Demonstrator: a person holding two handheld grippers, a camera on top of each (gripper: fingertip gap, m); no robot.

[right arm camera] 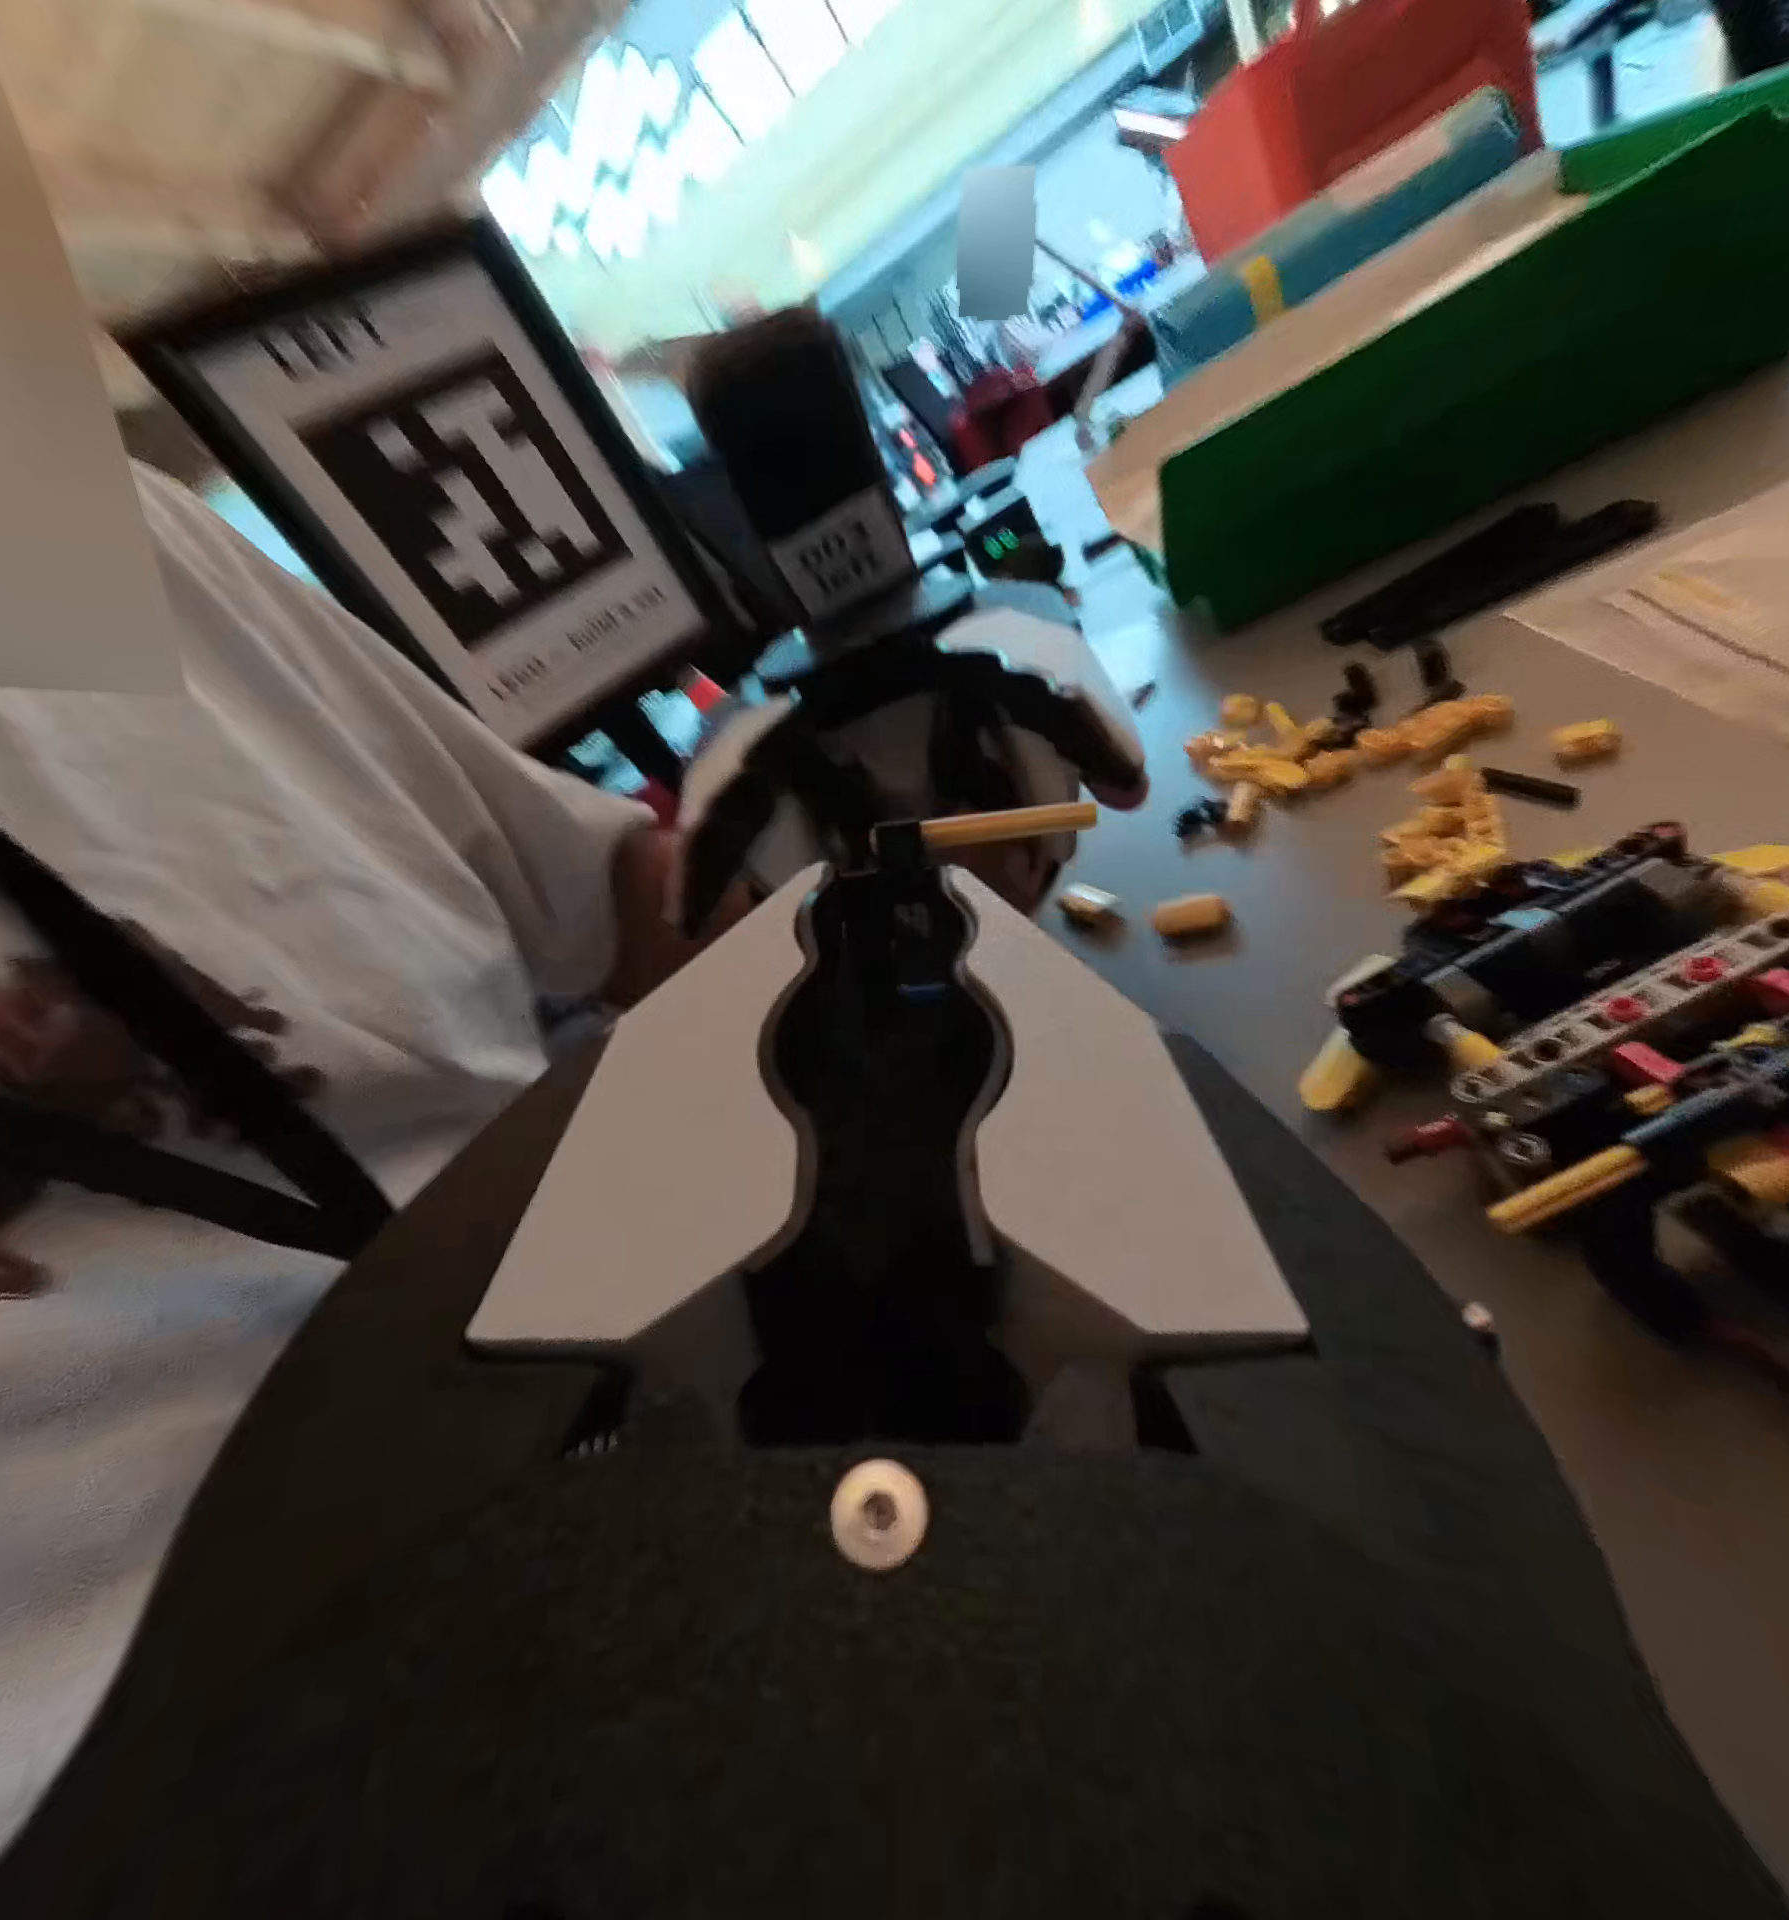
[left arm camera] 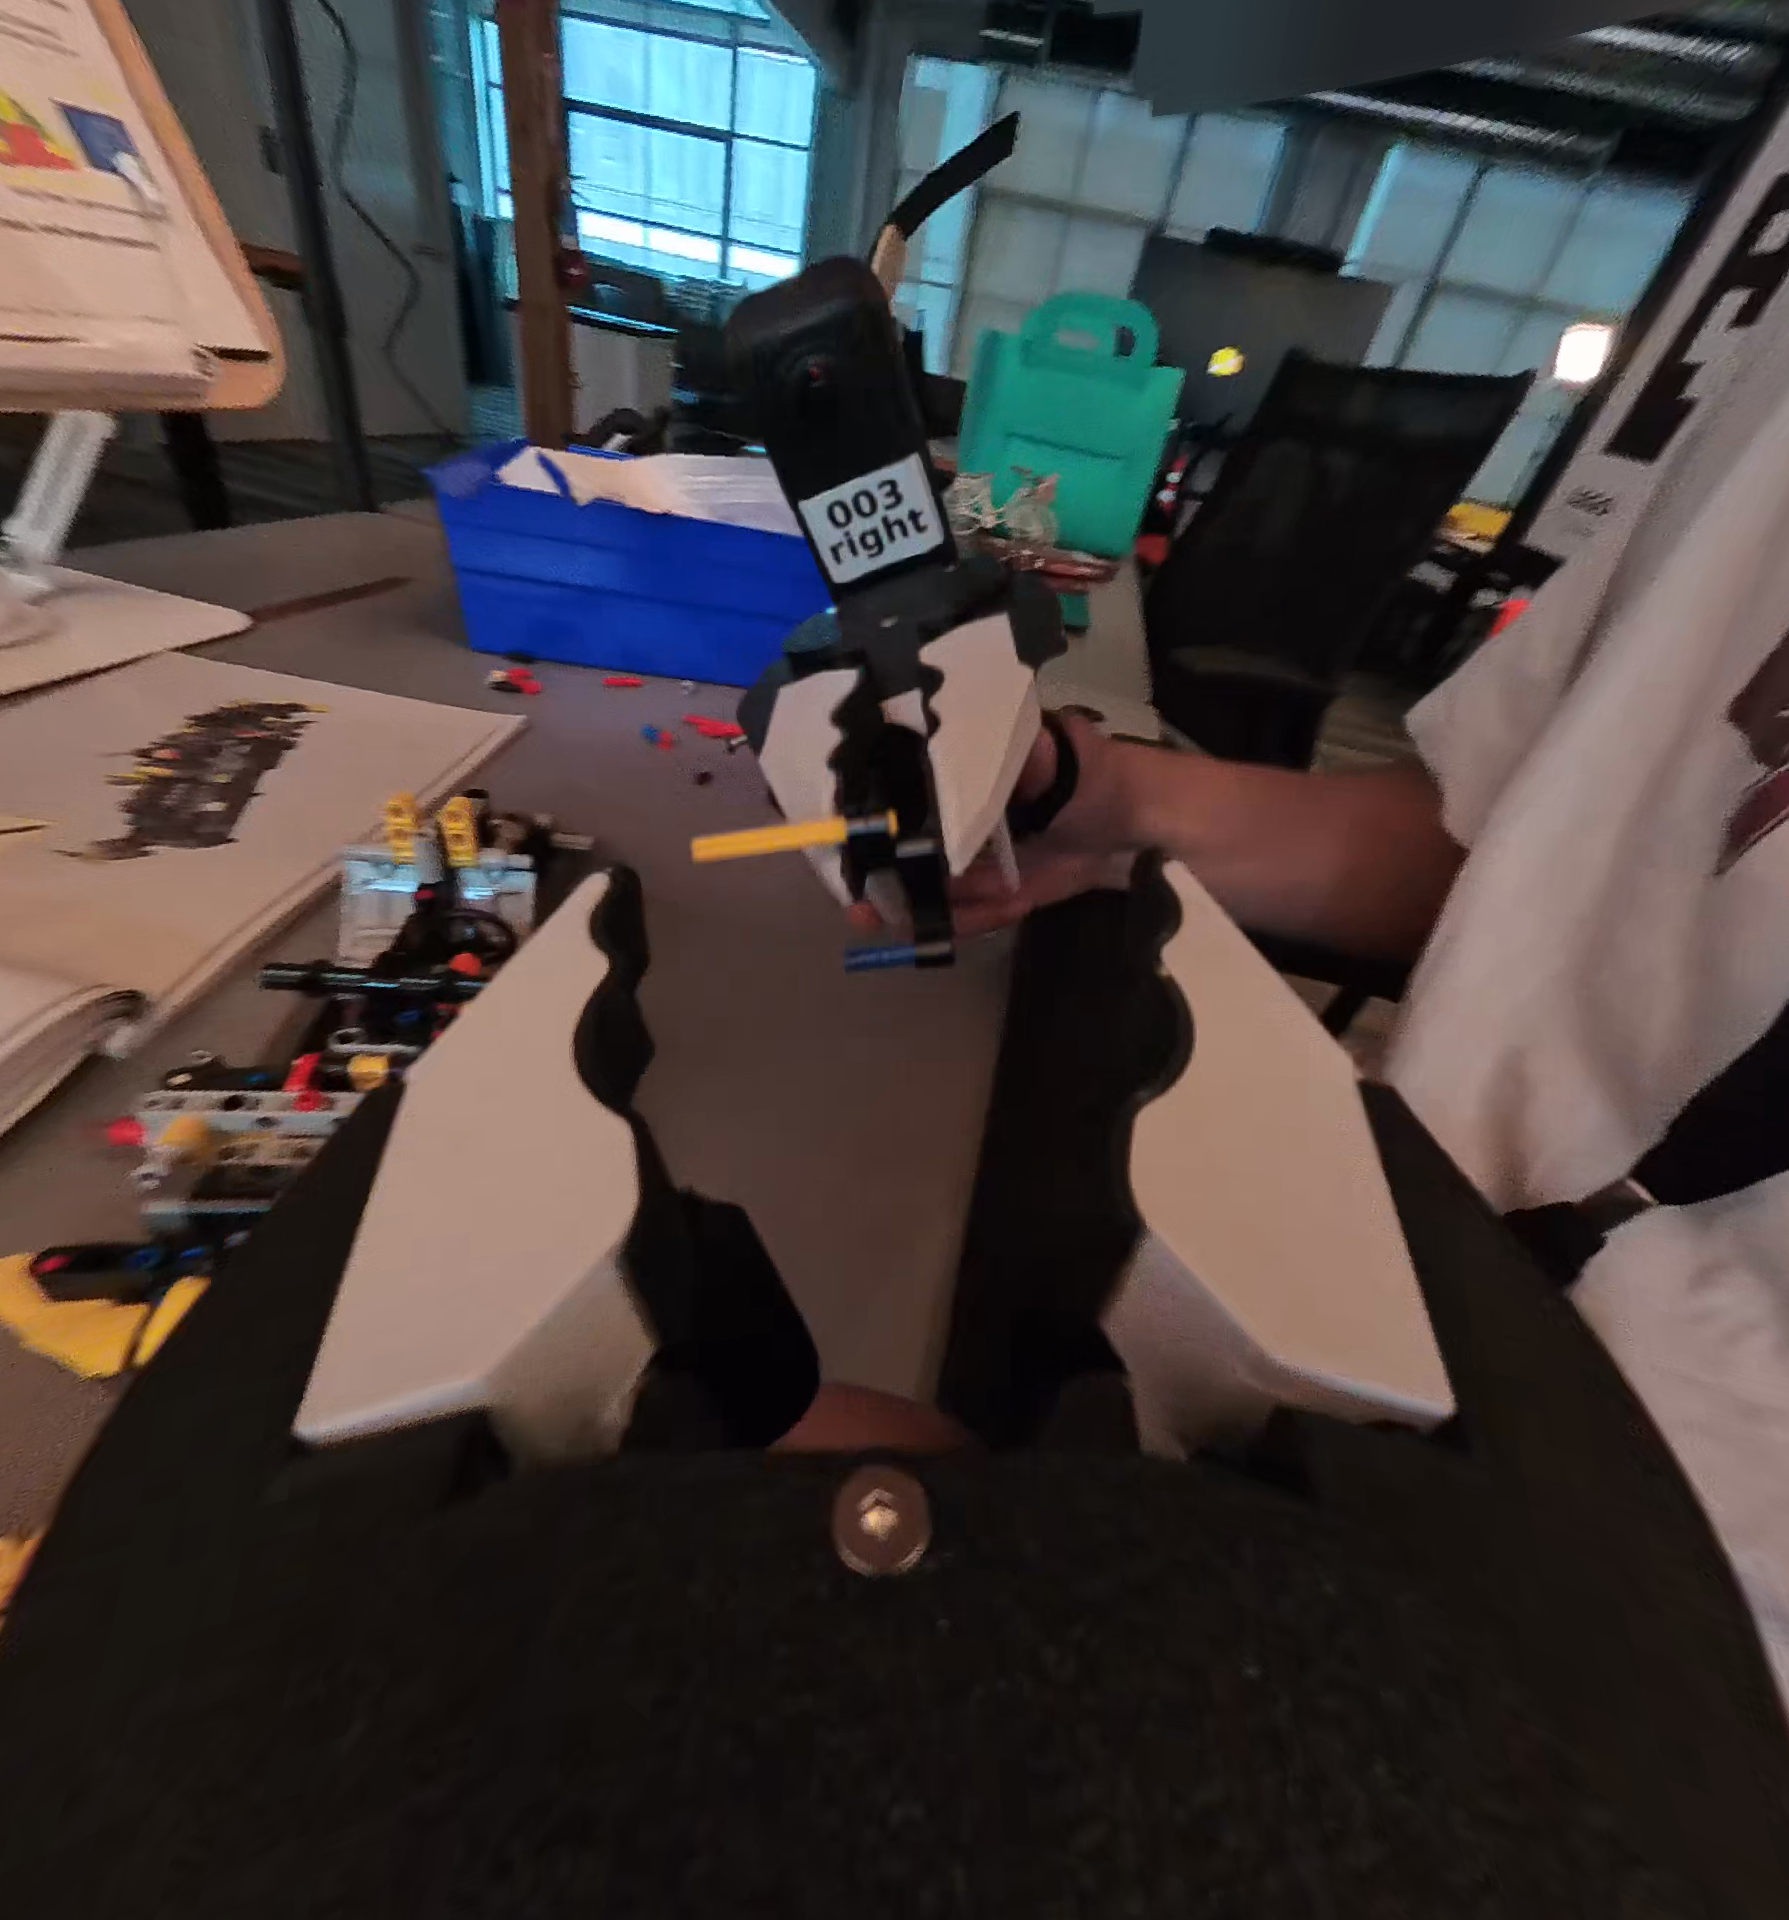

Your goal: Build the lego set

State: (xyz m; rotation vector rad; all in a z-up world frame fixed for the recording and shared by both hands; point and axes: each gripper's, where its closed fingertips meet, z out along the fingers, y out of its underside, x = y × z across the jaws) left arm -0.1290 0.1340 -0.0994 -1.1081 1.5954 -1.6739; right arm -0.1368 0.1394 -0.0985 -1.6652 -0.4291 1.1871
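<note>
On the left of the left wrist view an open instruction booklet [left arm camera: 194, 790] lies on the grey table [left arm camera: 817, 1039], and just beside its near edge sits the partly built lego model [left arm camera: 350, 1049], a long frame of grey, black, red and yellow pieces. Behind it a blue bin [left arm camera: 620, 592] stands with a few red and blue loose pieces scattered before it. In the middle the left gripper [left arm camera: 885, 914] hangs above the table with its jaws spread wide and nothing between them. Just beyond, the right gripper [left arm camera: 895, 883] faces it, jaws clenched on a small black lego piece [left arm camera: 916, 894] from which a yellow axle [left arm camera: 776, 837] sticks out sideways. In the right wrist view the same black piece [right arm camera: 895, 914] sits at the jaw tips, with loose yellow pieces [right arm camera: 1389, 758] and a green bin [right arm camera: 1492, 395] to the right.
</note>
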